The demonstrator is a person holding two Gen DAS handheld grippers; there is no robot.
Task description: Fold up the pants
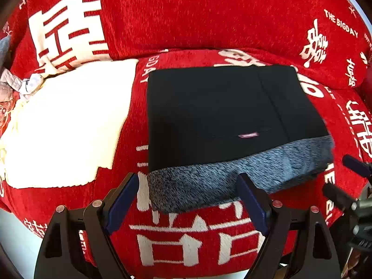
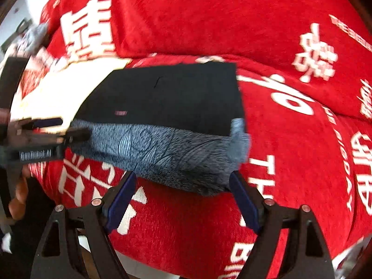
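The black pants (image 1: 209,107) lie folded into a flat rectangle on the red sofa cover (image 1: 197,18). Their grey fleece lining (image 1: 232,174) shows along the near edge, and a small purple label (image 1: 248,135) sits on top. My left gripper (image 1: 187,181) hovers open just in front of that fleece edge, its pads pressing on nothing. From the right wrist view the same pants (image 2: 174,97) and fleece (image 2: 162,148) lie ahead of my open right gripper (image 2: 183,177). The left gripper (image 2: 74,127) appears by the fleece's left end, and the right gripper (image 1: 344,176) by its right end.
A folded white cloth (image 1: 69,121) lies left of the pants, touching or nearly touching them (image 2: 69,86). Crumpled pale fabric (image 1: 28,83) sits at the far left. The sofa backrest (image 2: 209,23) rises behind. A person's hand (image 2: 21,190) holds the left gripper.
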